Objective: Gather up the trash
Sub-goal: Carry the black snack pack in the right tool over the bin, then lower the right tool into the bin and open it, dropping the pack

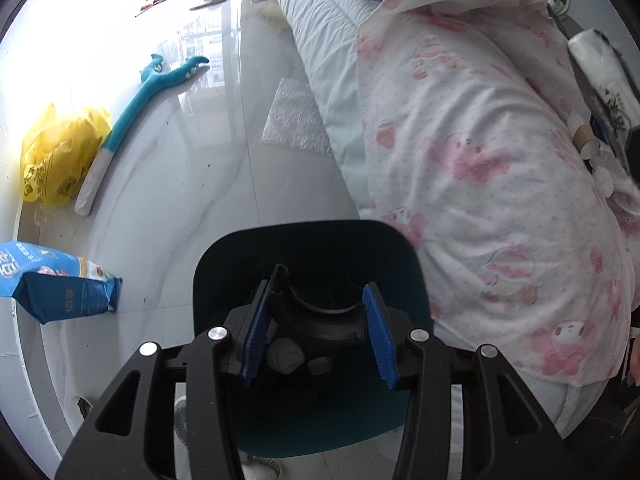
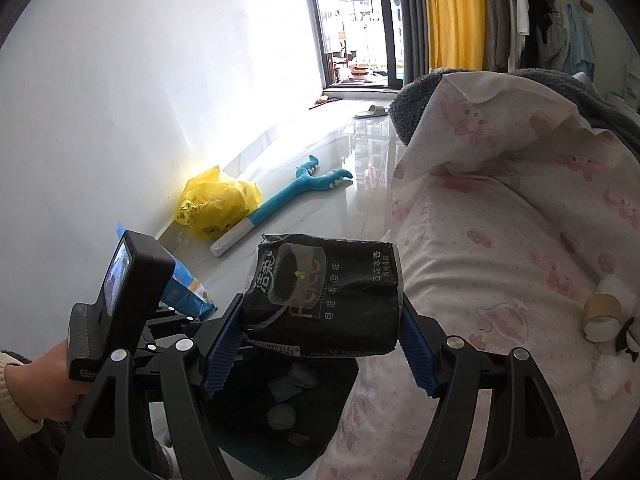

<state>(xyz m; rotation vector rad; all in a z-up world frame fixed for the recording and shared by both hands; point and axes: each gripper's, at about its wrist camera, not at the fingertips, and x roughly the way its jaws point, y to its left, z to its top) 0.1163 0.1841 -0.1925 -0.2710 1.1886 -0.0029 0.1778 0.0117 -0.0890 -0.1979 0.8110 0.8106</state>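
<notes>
R gripper [image 2: 320, 334] pinches a black tissue pack [image 2: 326, 300] between its blue pads, held over the dark trash bin [image 2: 340, 384] beside the bed w/ pink-print quilt [image 2: 500, 240]. L gripper [image 1: 318, 334] is spread wide above the same bin [image 1: 312, 248], nothing gripped; crumpled tissue [image 1: 285, 354] lies inside. Cardboard roll core [image 2: 602, 312] sits on the quilt.

The left claw [image 1: 318, 334] was built of matte black, angular linkage arms with triangular cut-outs and four round silver pivot screws, ending in ridged blue pads [image 1: 254, 336]. The right claw [image 2: 320, 342] matched it, with two silver screws showing and blue serrated pads [image 2: 418, 354]. At the lower left of the right wrist frame, a bare hand [image 2: 48, 380] emerged from a cream knitted cuff.
</notes>
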